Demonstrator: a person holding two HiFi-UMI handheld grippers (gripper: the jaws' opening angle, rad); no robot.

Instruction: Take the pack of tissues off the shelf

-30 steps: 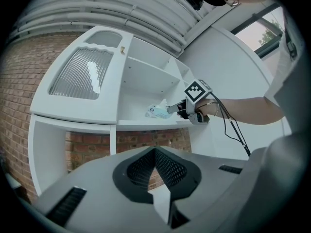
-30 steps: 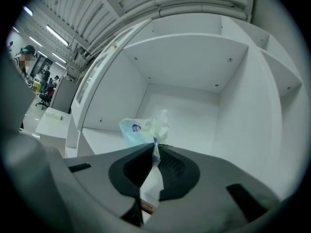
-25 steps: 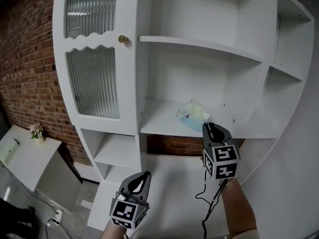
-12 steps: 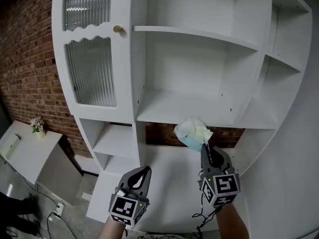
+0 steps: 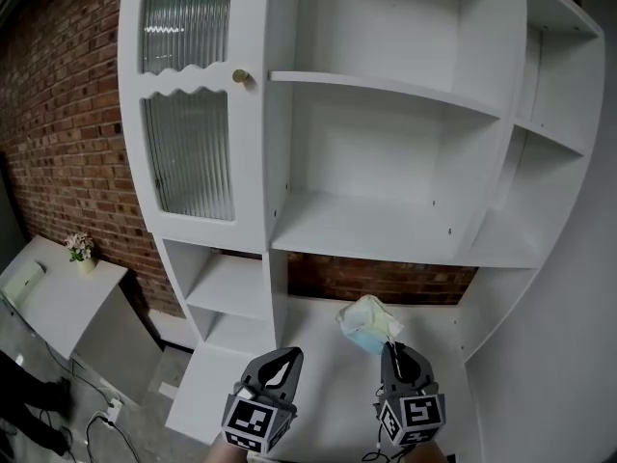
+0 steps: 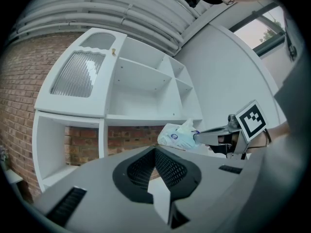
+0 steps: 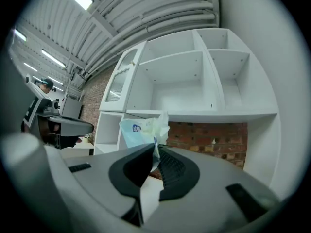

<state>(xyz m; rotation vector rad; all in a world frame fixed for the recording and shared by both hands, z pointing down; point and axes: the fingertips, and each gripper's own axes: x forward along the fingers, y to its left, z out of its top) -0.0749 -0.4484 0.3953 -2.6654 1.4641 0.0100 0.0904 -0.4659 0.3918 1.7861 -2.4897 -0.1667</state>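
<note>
Two grippers show low in the head view: the right gripper [image 5: 390, 348] pinches the pack of tissues [image 5: 367, 322] in the air in front of the white shelf [image 5: 386, 231], and the left gripper [image 5: 288, 357] has its jaws pressed together on nothing. Only the head view shows the little table [image 5: 48, 297] with flowers [image 5: 79, 249] by the brick wall [image 5: 58, 114]. Only the right gripper view shows a person [image 7: 46, 84] far off, and there the pack covers part of the shelf.
</note>
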